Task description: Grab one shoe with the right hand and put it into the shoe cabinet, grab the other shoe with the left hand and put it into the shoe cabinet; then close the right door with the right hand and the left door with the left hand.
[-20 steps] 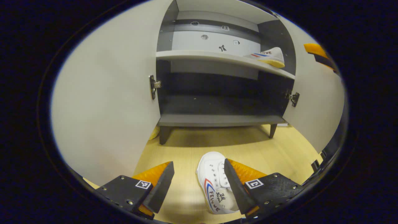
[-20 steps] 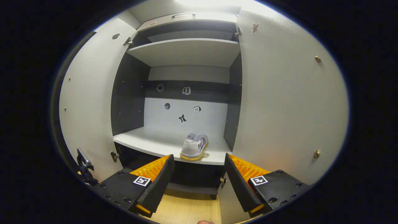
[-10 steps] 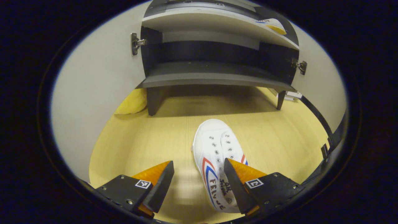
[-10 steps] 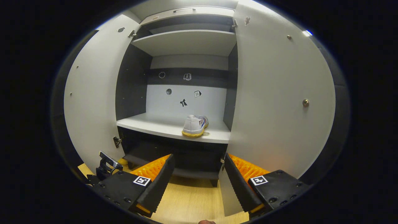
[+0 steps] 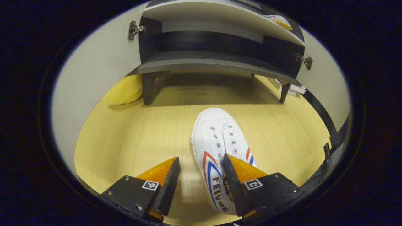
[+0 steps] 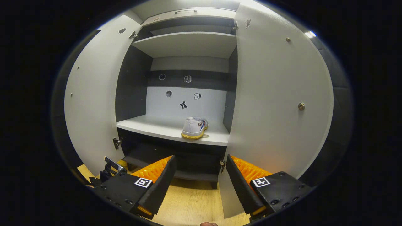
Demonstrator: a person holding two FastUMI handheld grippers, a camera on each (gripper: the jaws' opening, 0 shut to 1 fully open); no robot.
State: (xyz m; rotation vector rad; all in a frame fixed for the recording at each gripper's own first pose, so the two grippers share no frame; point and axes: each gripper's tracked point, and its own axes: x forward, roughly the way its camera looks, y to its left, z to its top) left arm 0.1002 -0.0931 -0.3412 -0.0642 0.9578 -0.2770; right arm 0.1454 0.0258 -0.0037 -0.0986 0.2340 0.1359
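Observation:
A white shoe (image 5: 216,150) with red and blue stripes lies on the wooden floor (image 5: 138,138), toe toward the cabinet. My left gripper (image 5: 201,174) is open just above its heel end; one finger (image 5: 234,183) sits over the shoe's opening and the other hangs over bare floor to the left. The other white shoe (image 6: 194,127) stands on the middle shelf (image 6: 150,125) of the open shoe cabinet, heel outward, near the right side. My right gripper (image 6: 199,175) is open and empty, well back from the cabinet. The left door (image 6: 91,97) and right door (image 6: 276,103) both stand open.
A yellow soft object (image 5: 124,91) lies on the floor by the cabinet's left leg (image 5: 149,88). The dark bottom shelf (image 5: 213,62) and an upper shelf (image 6: 188,44) hold nothing. The other gripper's body (image 6: 108,168) shows low at the left in the right gripper view.
My left gripper tilted down and came closer over the floor shoe, its fingers narrowing slightly. My right gripper drew back from the cabinet; the shelved shoe looks smaller.

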